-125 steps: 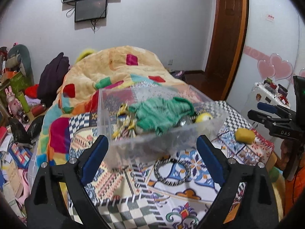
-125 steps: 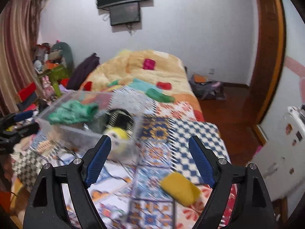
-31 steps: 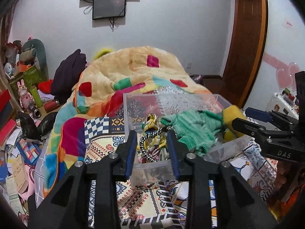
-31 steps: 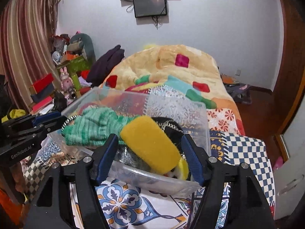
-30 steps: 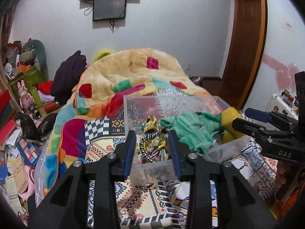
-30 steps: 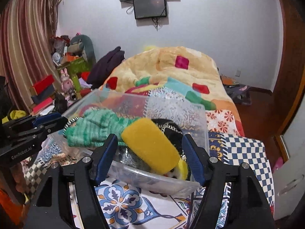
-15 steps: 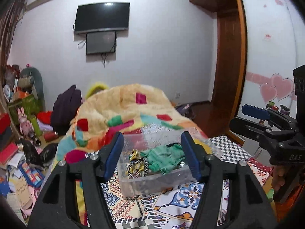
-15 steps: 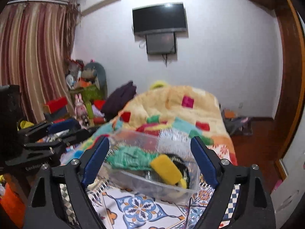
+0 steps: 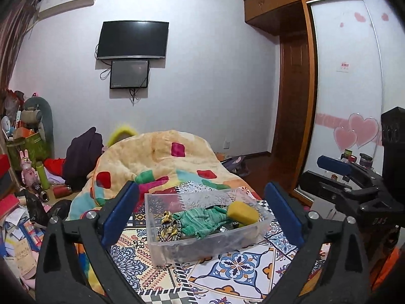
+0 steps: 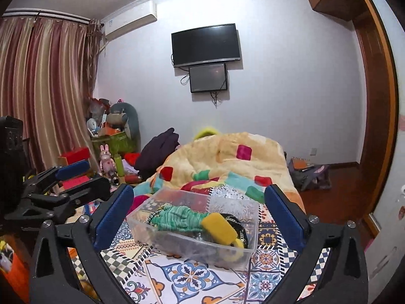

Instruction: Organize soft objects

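Observation:
A clear plastic bin point(image 9: 202, 247) point(image 10: 177, 247) stands on the patterned bedspread point(image 9: 240, 273). In it lie a green knitted cloth point(image 9: 202, 219) point(image 10: 177, 217), a yellow sponge point(image 9: 243, 209) point(image 10: 220, 228), a black-and-white braided ring point(image 9: 168, 229) and a yellow ball point(image 10: 236, 244). My left gripper point(image 9: 202, 215) is open and empty, held back above the bin. My right gripper point(image 10: 200, 215) is open and empty, also back from the bin. Each gripper shows at the edge of the other's view.
A heaped yellow patchwork blanket point(image 9: 162, 157) fills the bed behind the bin. Toys, bottles and boxes point(image 9: 27, 167) clutter the floor at the left. A wardrobe with heart stickers point(image 9: 354, 131) and a small table of jars point(image 9: 354, 157) stand at the right.
Both grippers have opened and pulled back and up from the bin. The sponge and the braided ring, held one second ago, now lie in the bin.

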Action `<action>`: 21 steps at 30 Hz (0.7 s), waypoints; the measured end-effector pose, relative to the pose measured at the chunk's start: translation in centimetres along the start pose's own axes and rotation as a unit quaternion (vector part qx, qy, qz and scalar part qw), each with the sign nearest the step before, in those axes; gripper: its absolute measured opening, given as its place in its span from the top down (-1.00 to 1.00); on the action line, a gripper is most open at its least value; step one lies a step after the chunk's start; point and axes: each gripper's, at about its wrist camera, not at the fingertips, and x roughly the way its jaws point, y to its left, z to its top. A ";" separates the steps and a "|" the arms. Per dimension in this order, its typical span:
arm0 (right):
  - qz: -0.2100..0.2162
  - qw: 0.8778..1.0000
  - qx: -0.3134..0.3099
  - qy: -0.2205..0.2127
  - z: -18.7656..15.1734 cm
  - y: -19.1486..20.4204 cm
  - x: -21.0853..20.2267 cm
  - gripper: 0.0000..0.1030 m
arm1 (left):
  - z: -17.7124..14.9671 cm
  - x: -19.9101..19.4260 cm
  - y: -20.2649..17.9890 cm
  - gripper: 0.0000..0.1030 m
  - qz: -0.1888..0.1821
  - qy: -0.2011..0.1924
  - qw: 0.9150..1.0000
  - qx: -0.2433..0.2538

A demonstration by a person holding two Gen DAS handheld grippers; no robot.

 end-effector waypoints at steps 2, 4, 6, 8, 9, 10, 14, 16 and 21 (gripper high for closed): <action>-0.001 1.000 0.000 0.001 -0.2 0.0 0.0 -1.00 | -0.1 -0.1 0.0 -0.96 0.001 -0.001 1.000 0.002; 0.000 1.000 0.000 0.001 -0.4 0.1 0.0 -1.00 | -0.2 -0.1 0.0 -0.98 0.000 0.000 1.000 0.000; -0.002 1.000 -0.003 0.002 -0.5 0.3 -0.1 -1.00 | -0.2 0.0 0.1 -0.98 0.000 0.000 1.000 -0.002; -0.002 1.000 -0.005 0.002 -0.6 0.3 -0.1 -1.00 | -0.2 0.1 0.2 -0.98 0.000 0.001 1.000 -0.003; -0.002 1.000 -0.005 0.002 -0.6 0.3 -0.1 -1.00 | -0.2 0.2 0.3 -0.98 0.000 0.002 1.000 -0.004; -0.002 1.000 -0.005 0.002 -0.7 0.3 -0.3 -1.00 | -0.2 0.2 0.3 -0.98 0.001 0.002 1.000 -0.005; -0.002 1.000 -0.004 0.002 -0.7 0.3 -0.3 -1.00 | -0.3 0.4 0.5 -0.98 0.002 0.004 1.000 -0.008; -0.002 1.000 -0.003 0.002 -0.6 0.3 -0.3 -1.00 | -0.4 0.5 0.5 -0.98 0.002 0.005 1.000 -0.008; -0.002 1.000 0.000 0.002 -0.6 0.1 -0.5 -1.00 | -0.4 0.6 0.5 -0.99 0.002 0.005 1.000 -0.007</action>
